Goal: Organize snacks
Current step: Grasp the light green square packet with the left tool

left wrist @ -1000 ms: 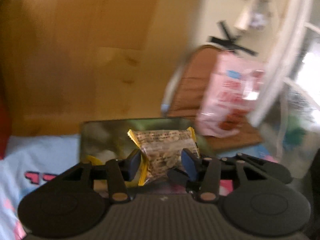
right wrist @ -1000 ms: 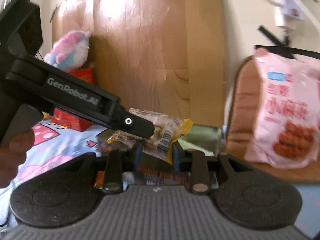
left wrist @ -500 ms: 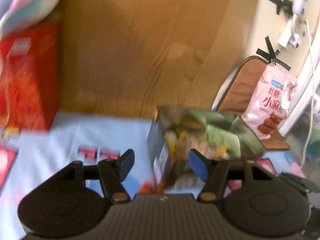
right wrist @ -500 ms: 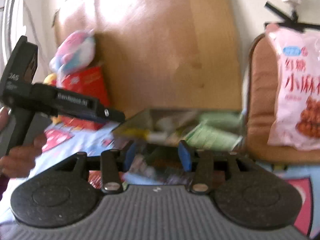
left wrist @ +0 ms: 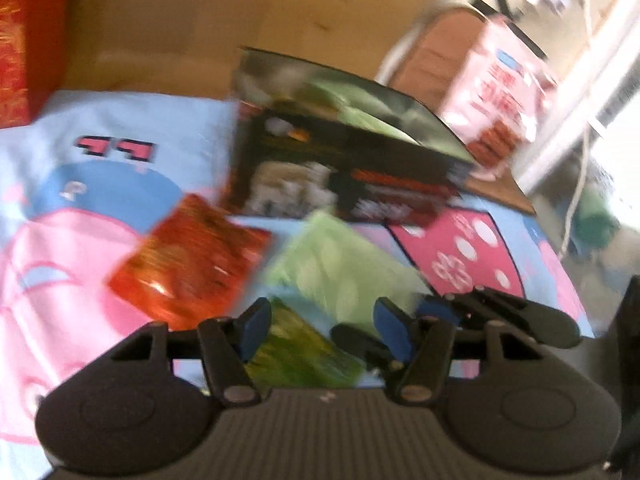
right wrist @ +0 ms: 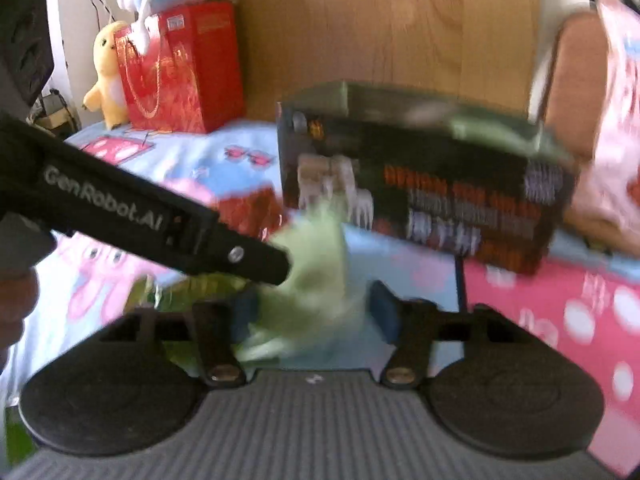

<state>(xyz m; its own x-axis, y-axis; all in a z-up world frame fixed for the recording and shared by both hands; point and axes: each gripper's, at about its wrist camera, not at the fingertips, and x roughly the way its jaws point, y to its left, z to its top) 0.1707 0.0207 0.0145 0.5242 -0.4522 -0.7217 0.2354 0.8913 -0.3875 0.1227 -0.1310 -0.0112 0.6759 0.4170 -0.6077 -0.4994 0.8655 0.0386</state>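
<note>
Green packet (right wrist: 316,264) sits between the parted right gripper (right wrist: 316,312) fingers.

**Two wrist cameras, one snack box**

The left wrist fisheye looks forward and down over its own fingers (left wrist: 256,326), close above the cartoon-print cloth (left wrist: 120,148). The right wrist fisheye sits low and near, facing the wooden board (right wrist: 384,32). Both views take in the dark box (left wrist: 340,176) (right wrist: 420,192), the pale green packet (left wrist: 340,272) (right wrist: 316,252) and the pink bag (left wrist: 504,96) (right wrist: 616,100).
</note>
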